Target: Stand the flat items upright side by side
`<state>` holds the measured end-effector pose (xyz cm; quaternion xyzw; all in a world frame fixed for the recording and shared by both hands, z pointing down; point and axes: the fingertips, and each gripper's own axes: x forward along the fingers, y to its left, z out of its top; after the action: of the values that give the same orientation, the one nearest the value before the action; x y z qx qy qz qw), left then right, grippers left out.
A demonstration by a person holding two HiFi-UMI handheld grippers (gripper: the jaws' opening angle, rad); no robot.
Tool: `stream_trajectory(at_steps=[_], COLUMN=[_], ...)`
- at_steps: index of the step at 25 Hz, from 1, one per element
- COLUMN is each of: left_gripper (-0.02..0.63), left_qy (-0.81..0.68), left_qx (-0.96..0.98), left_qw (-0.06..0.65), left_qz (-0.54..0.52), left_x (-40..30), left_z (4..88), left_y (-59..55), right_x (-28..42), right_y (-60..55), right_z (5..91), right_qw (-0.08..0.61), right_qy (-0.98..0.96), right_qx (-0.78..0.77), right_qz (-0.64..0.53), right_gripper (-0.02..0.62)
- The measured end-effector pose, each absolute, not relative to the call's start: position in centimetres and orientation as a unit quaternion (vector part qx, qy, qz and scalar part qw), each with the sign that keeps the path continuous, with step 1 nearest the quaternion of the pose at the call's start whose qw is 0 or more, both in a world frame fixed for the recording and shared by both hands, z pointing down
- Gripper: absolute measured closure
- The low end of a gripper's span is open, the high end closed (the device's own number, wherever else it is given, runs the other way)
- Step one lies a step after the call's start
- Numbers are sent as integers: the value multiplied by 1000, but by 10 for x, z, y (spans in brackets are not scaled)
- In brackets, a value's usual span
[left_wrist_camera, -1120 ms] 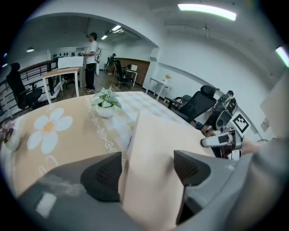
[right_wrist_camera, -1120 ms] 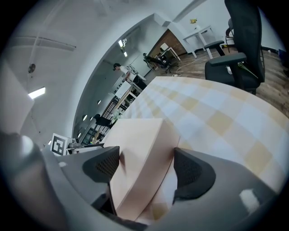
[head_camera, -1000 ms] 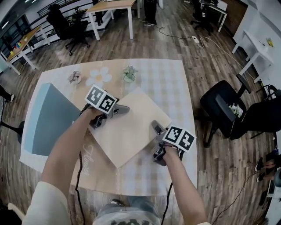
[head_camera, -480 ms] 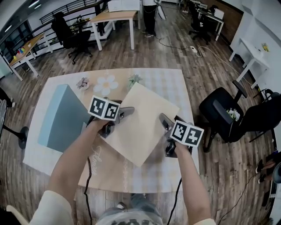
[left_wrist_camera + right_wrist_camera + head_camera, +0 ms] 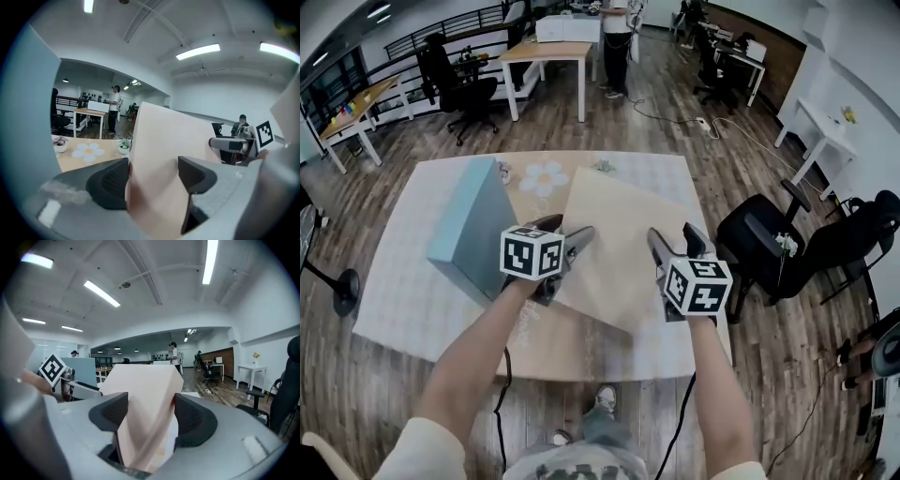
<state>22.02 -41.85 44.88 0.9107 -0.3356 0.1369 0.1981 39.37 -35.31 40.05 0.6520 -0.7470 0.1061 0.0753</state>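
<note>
A beige slab [image 5: 614,246] is lifted off the table, tilted steeply up on its far edge. My left gripper [image 5: 565,234] is shut on its left edge, and the slab [image 5: 164,154] fills the gap between the pads. My right gripper [image 5: 675,242] holds the right edge; its jaws have just been closing, and the slab [image 5: 145,399] sits pressed between them. A blue-grey slab [image 5: 473,234] stands upright on the table just left of my left gripper, and shows as a wall [image 5: 23,140] at the left edge of the left gripper view.
The table [image 5: 403,309] carries a checked cloth, a flower-shaped mat [image 5: 546,176] and small potted plants [image 5: 602,165] at the back. A black office chair [image 5: 769,244] stands right of the table. Desks, chairs and a standing person [image 5: 614,37] are farther back.
Both grippers have risen with the beige slab, tipping it from nearly flat on the table to steeply tilted. The right gripper has rolled as it rose.
</note>
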Motion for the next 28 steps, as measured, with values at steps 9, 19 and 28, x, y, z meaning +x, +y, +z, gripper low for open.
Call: stream_trajectory(at_steps=[9,19,28], left_gripper=[259,259,259], left_qy=[-337,-345,-359], left_qx=[921,918,914], left_qw=[159,126,126], left_qz=[117,147,143], left_x=[176,143,132], left_z=[429,429,426], left_y=[-347,-291,-274], right_x=[340,297,280], right_y=[-279,-214,-187], right_z=[366,354,356], right_qw=[94,76,94], right_qy=[-742,-733,-738], right_qx=[663,676,668], right_qz=[28,8,-1], right_gripper=[287,298,291])
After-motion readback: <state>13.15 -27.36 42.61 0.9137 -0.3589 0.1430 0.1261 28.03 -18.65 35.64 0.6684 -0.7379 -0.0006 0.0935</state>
